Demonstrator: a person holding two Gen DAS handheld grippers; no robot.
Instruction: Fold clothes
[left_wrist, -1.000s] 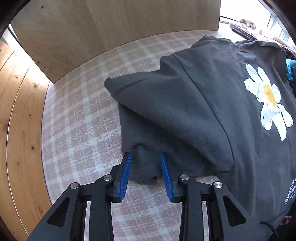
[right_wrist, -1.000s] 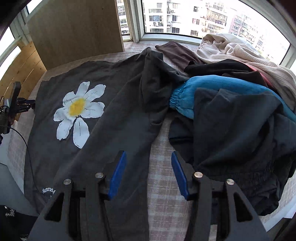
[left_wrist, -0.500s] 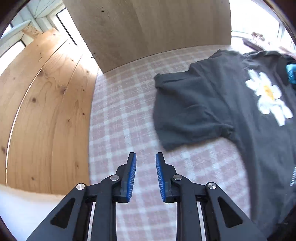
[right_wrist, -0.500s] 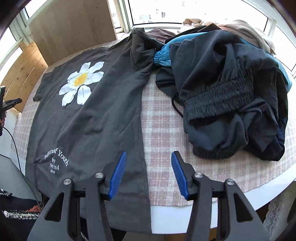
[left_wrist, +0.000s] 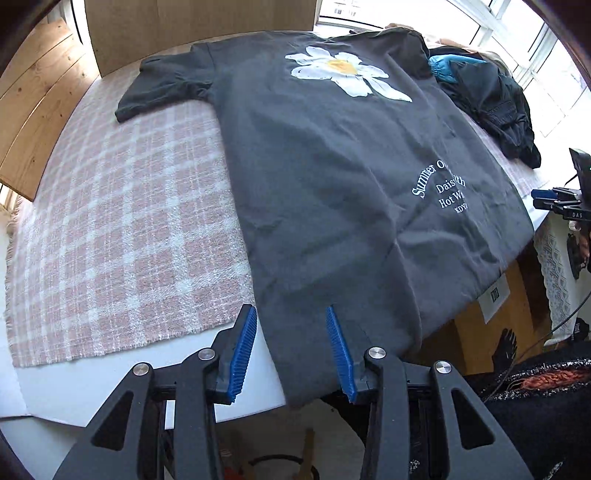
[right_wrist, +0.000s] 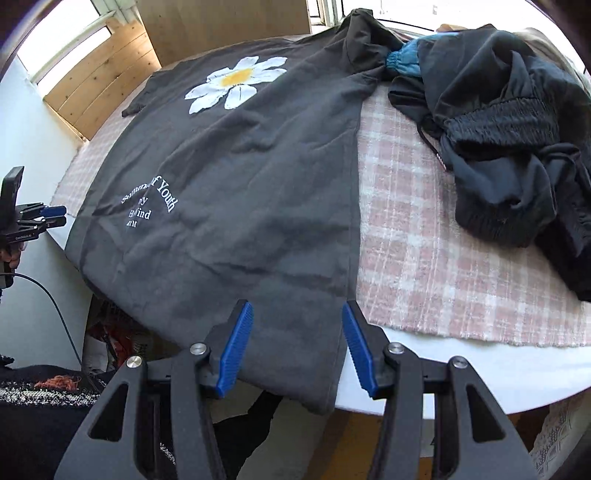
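The shirt (left_wrist: 332, 177) is lying flat on the plaid cloth (left_wrist: 122, 229), long axis running from the far collar to the near hem, which is hanging off the table edge. The left gripper (left_wrist: 291, 350) and right gripper (right_wrist: 297, 349) are both straddling hem corners, jaws spread. Bare cloth is lying left; a clothes pile (right_wrist: 506, 122) is crowding the right.

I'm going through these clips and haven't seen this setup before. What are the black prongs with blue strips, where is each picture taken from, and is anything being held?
Each picture comes from a camera on a hand-held gripper, looking along its two blue-padded fingers. No robot arm: a person carries one per hand. The left gripper and right gripper both stand open at the bottom hem of a dark T-shirt with a daisy print, spread on a pink checked cloth. Nothing is gripped. A pile of other clothes waits to the right.
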